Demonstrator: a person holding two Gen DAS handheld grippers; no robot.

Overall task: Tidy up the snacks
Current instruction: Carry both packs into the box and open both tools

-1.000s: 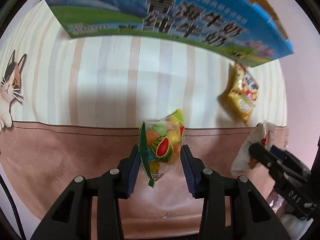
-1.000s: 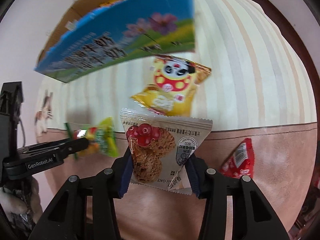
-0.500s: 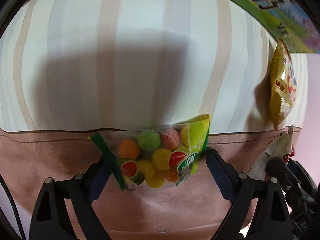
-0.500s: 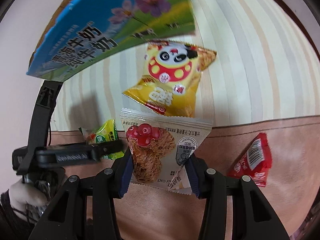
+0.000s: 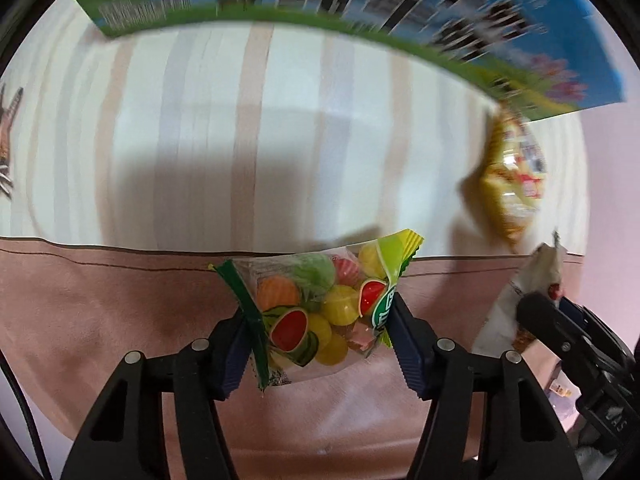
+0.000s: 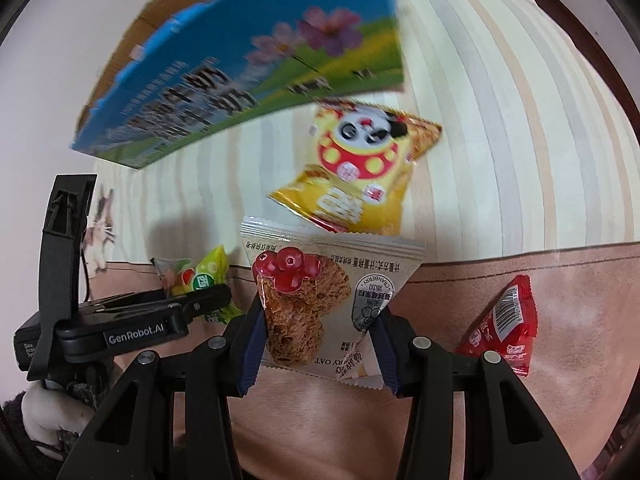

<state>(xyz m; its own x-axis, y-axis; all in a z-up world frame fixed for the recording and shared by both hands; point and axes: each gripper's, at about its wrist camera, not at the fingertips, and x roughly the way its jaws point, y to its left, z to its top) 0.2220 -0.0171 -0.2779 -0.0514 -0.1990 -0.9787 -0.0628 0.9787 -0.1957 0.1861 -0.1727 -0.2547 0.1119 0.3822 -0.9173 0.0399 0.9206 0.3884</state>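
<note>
Left gripper [image 5: 318, 346] is pointing steeply down at the cloth [image 5: 120, 320] and its jaws are closing around the fruit-candy bag [image 5: 316, 312]. The bag is sitting crosswise between the blue pads [image 5: 404, 344], its green sealed edge against the left pad and its yellow-green end against the right pad; both pads are touching the wrapper.

Right gripper [image 6: 318, 346] is holding narrow, pads pressing on both lower edges of the cranberry oat biscuit packet [image 6: 316, 304]. The packet is standing up out of the jaws, printed face toward the camera, text upside down.

Just beyond the biscuit packet, ahead of the right gripper, the yellow panda snack bag [image 6: 356, 176] is lying on the striped part of the cloth. Further ahead and left, the blue milk carton box [image 6: 248, 64] is showing, blurred. To the right of the right gripper, a red sachet [image 6: 500, 328] is lying on the pink-brown part of the cloth, apart from the jaws.

In the right wrist view the left gripper is appearing at lower left, with a hand [image 6: 48, 420] gripping its handle; the candy bag is showing at its tip.
</note>
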